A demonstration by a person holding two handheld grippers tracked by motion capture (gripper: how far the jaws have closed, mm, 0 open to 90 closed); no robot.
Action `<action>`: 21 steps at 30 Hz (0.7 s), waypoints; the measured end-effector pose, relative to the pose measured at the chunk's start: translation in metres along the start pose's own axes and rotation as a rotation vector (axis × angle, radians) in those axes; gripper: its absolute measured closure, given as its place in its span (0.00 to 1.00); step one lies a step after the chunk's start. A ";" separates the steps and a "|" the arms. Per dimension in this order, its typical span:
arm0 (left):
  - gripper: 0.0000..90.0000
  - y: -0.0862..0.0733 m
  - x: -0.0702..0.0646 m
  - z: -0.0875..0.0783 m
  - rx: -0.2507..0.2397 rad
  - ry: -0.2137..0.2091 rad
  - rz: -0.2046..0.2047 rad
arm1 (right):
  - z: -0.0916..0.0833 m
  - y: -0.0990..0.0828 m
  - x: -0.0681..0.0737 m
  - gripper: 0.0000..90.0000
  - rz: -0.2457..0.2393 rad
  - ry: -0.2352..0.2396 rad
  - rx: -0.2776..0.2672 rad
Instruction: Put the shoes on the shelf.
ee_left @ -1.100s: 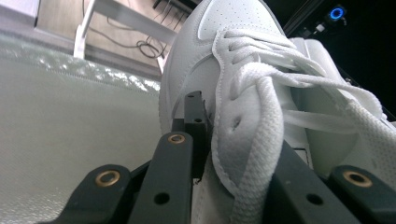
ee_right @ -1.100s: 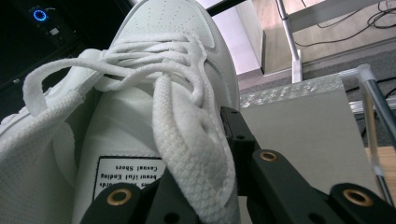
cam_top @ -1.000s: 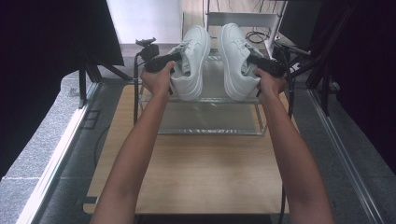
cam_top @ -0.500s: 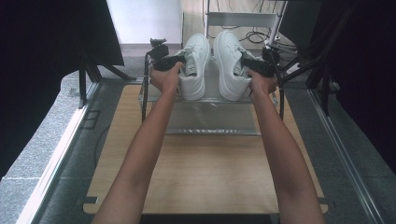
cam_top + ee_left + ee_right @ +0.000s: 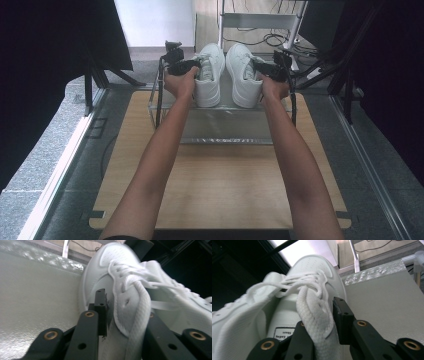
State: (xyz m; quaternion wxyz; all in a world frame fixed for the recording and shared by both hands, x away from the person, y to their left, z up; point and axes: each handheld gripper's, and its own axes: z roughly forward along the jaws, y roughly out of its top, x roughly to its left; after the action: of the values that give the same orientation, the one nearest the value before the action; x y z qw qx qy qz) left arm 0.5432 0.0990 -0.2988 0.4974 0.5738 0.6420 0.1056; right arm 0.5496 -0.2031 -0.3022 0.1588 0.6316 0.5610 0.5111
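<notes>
Two white lace-up sneakers stand side by side, toes pointing away, on the top shelf of a rack (image 5: 223, 95). My left gripper (image 5: 191, 65) is shut on the outer side wall of the left sneaker (image 5: 211, 75). In the left gripper view the jaws (image 5: 125, 315) pinch that sneaker (image 5: 130, 287) by its lace edge. My right gripper (image 5: 263, 68) is shut on the outer side of the right sneaker (image 5: 242, 75). In the right gripper view the gripper (image 5: 322, 317) clamps the side wall of that sneaker (image 5: 307, 287), whose insole label shows.
The rack has a black metal frame (image 5: 159, 100) and a lower translucent shelf (image 5: 225, 132), and stands at the far end of a wooden table (image 5: 220, 185). A white stand (image 5: 257, 21) and cables lie on the floor behind. Dark curtains flank both sides.
Both grippers have brought the sneakers inward, so the pair now stands closer together on the top shelf. The forearms have drawn nearer to each other.
</notes>
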 end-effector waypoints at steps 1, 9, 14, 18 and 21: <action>0.83 -0.002 -0.001 0.002 0.000 -0.011 0.014 | 0.002 0.000 0.001 0.85 -0.005 -0.002 0.009; 0.63 -0.009 -0.002 -0.001 -0.076 -0.103 0.027 | -0.003 0.001 0.012 0.56 -0.104 0.068 -0.010; 0.57 -0.009 0.003 -0.015 -0.084 -0.173 0.025 | -0.021 0.004 0.015 0.51 -0.153 0.109 -0.054; 0.56 -0.006 0.007 -0.036 -0.106 -0.203 0.085 | -0.042 0.008 0.017 0.55 -0.215 0.132 -0.078; 0.62 -0.006 0.012 -0.051 -0.108 -0.206 0.126 | -0.061 0.010 0.017 0.59 -0.278 0.128 -0.103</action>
State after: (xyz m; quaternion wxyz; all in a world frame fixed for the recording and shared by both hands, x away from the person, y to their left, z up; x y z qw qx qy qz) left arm 0.5024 0.1288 -0.2850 0.5832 0.5930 0.5438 0.1117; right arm 0.5023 -0.2143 -0.2608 0.2243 0.5051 0.6249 0.5514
